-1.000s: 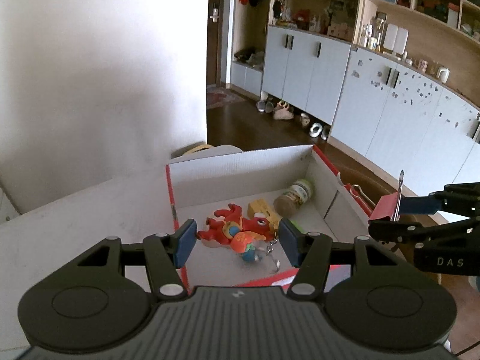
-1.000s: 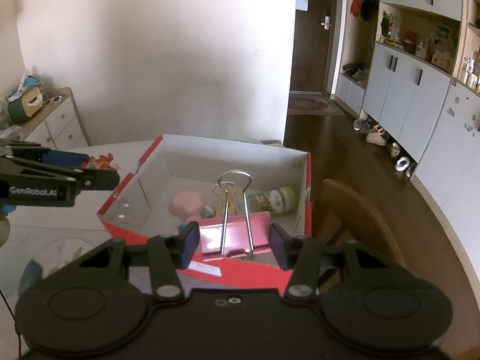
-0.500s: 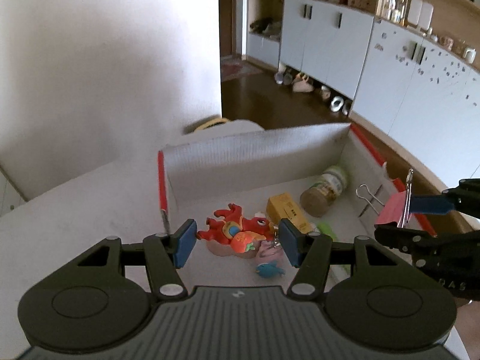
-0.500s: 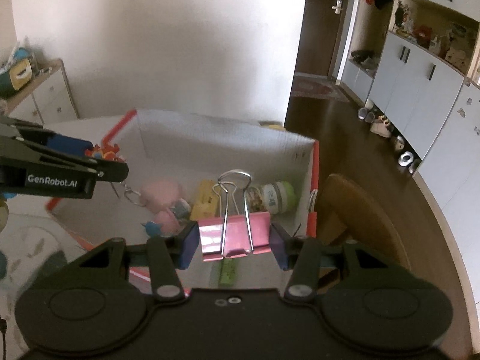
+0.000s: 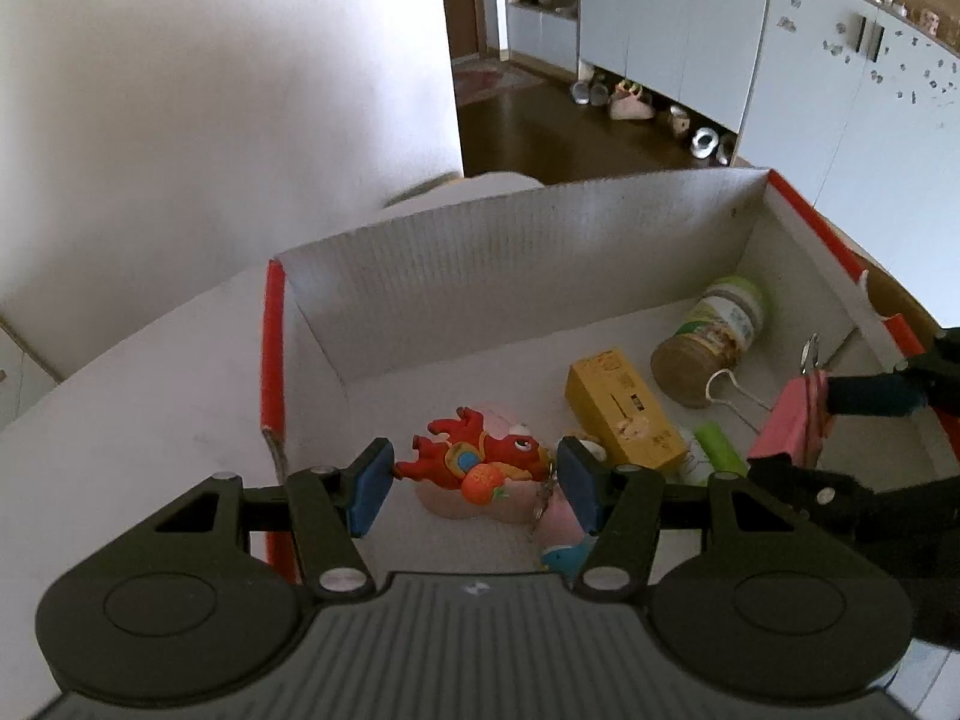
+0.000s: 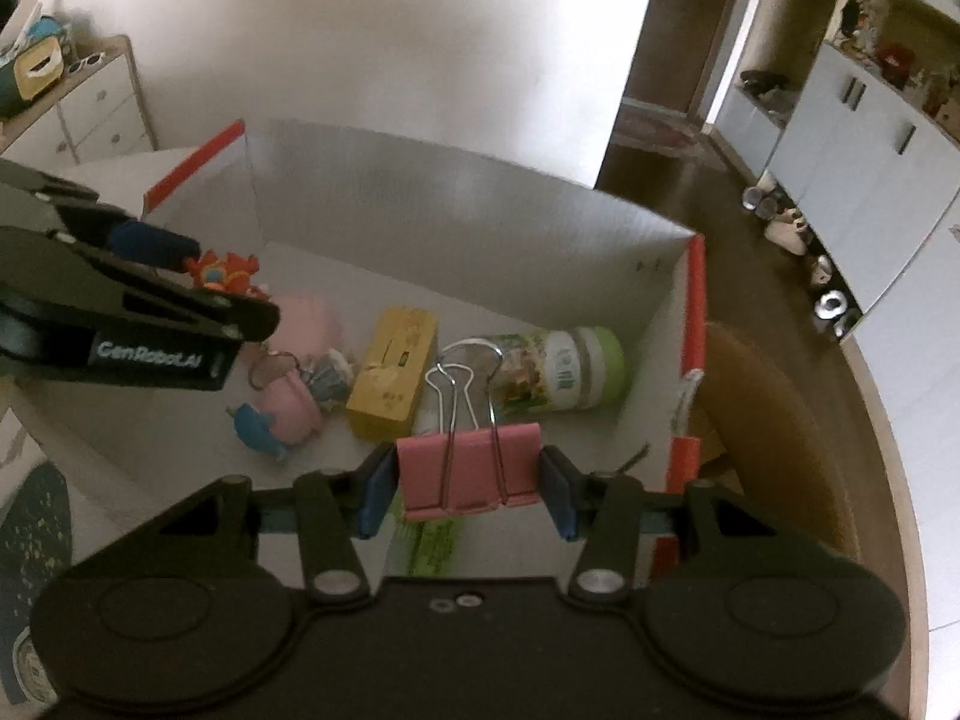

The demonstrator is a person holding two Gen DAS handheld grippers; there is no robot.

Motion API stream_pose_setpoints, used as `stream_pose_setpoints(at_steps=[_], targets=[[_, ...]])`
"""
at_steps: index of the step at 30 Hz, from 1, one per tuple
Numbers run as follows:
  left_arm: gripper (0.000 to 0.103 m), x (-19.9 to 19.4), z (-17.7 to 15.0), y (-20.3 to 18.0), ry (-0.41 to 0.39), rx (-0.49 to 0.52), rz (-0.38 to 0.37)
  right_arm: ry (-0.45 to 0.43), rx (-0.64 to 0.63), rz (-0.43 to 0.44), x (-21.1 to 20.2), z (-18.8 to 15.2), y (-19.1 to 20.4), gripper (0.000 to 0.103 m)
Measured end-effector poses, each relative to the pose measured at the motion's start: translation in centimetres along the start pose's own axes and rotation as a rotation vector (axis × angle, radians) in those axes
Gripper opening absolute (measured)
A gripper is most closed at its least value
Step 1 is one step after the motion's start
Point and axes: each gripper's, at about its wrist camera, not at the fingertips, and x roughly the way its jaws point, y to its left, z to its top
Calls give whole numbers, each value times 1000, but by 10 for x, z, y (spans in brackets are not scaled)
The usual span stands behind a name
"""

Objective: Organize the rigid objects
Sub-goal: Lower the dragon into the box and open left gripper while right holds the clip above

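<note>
My left gripper [image 5: 474,483] is shut on a red dragon keychain toy [image 5: 474,459] and holds it over the near left part of the red-edged white box [image 5: 516,252]. The toy also shows in the right wrist view [image 6: 225,273], above the box floor. My right gripper [image 6: 468,492] is shut on a pink binder clip [image 6: 471,471], its wire handles pointing forward, over the box's near right part. The clip also shows in the left wrist view [image 5: 792,423].
In the box lie a yellow carton [image 6: 393,372], a green-lidded jar [image 6: 558,369], pink soft toys [image 6: 288,405], a blue figure [image 6: 255,426] and a green stick [image 5: 717,447]. A wooden chair [image 6: 774,420] stands right of the box. The box sits on a white table [image 5: 132,408].
Both grippers have moved forward and down over the box, each still holding its object. The box interior fills more of both views.
</note>
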Motion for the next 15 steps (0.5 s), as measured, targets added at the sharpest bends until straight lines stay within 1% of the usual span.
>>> stream_pose_setpoints(at_steps=[5,9,15], targets=[[59,8,0,-5,18,28,13,28,-31,18,9,1,4,50],[59,11,0,-9,29,71,44,58,-50,17,17,-1,8,50],[60,14,1,-18,66,136,90,65,-37,36,18,0,8,50]])
